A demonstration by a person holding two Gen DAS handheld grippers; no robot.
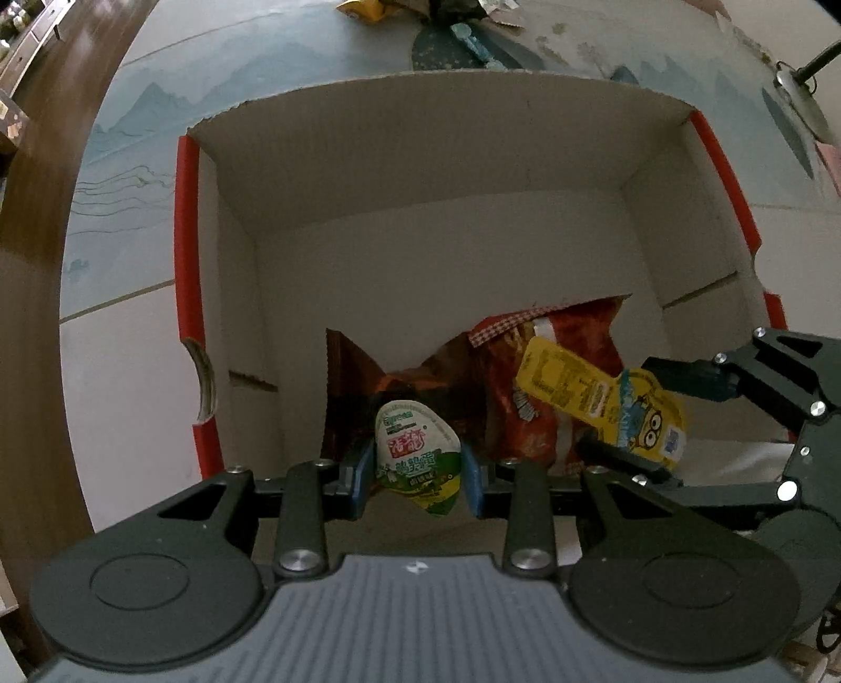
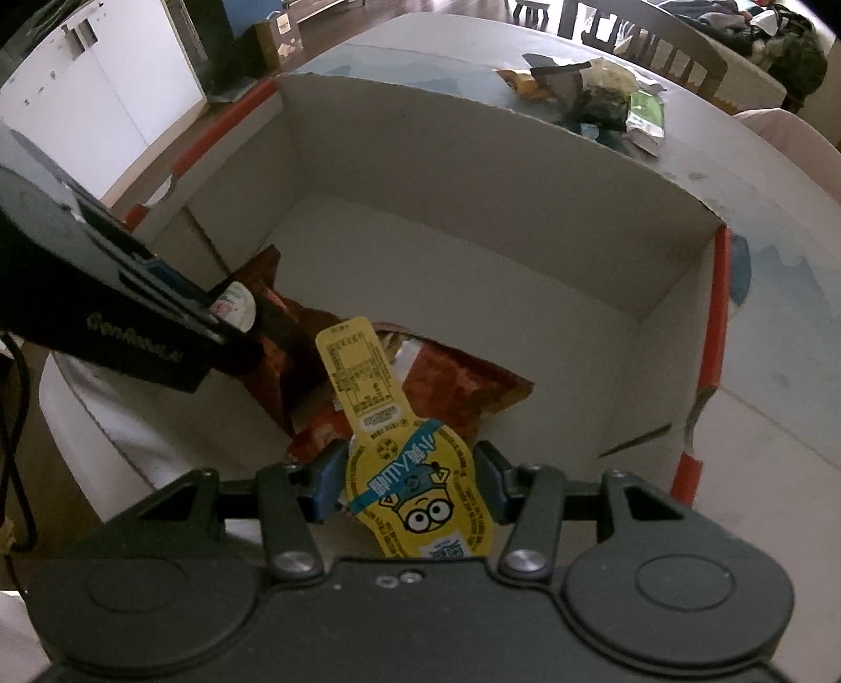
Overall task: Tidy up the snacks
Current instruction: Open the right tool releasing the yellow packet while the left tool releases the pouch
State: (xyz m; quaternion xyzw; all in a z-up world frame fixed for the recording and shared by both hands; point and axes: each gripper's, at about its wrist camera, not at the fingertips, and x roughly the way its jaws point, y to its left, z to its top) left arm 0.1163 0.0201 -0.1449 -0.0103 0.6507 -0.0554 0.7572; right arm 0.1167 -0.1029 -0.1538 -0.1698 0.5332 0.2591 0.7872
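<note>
My left gripper [image 1: 418,473] is shut on a small green-and-white egg snack pack [image 1: 418,454], held over the near edge of an open cardboard box [image 1: 420,157] with red outer sides. My right gripper [image 2: 410,486] is shut on a yellow cartoon snack pack [image 2: 415,488] with a long tab, also over the box's near edge. The right gripper and its yellow pack [image 1: 620,407] show at the right of the left wrist view. The left gripper [image 2: 231,310] shows at the left of the right wrist view. A red-orange chip bag [image 1: 552,368] and a dark brown bag [image 1: 368,378] lie inside the box.
The box stands on a table with a blue-and-white patterned cover [image 1: 131,315]. A pile of loose snack packs [image 2: 594,94] lies on the table beyond the box's far wall. Chairs [image 2: 657,42] stand behind the table. The far part of the box floor [image 2: 420,252] is bare.
</note>
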